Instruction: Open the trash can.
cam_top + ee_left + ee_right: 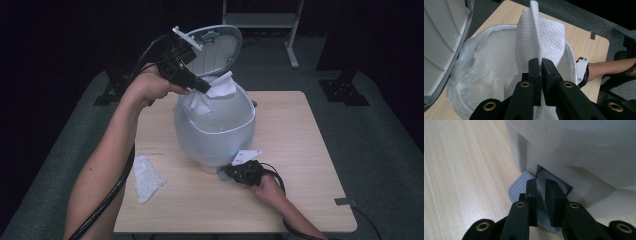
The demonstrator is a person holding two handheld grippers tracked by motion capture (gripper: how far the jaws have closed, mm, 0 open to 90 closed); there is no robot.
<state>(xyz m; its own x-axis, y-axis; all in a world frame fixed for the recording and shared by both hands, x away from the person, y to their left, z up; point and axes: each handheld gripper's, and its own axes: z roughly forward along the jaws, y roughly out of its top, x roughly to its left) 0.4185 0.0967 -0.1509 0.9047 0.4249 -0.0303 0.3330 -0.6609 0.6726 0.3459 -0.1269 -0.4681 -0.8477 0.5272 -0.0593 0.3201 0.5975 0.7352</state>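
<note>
On the table's (pixel 310 150) left I see a crumpled paper towel (pixel 145 177) lying well apart from the bin. My left gripper (pixel 202 86) is clenched on a white paper towel (pixel 541 40), held above the lined opening of the pedal bin (pixel 215 130), whose lid (pixel 215 47) stands raised. My right gripper (pixel 541 195) rests on the grey pedal (pixel 520 187) at the bin's base, jaws slightly parted, grasping nothing.

Black left gripper (pixel 541 65), brass-ringed screws, thick black cable, bare forearms
</note>
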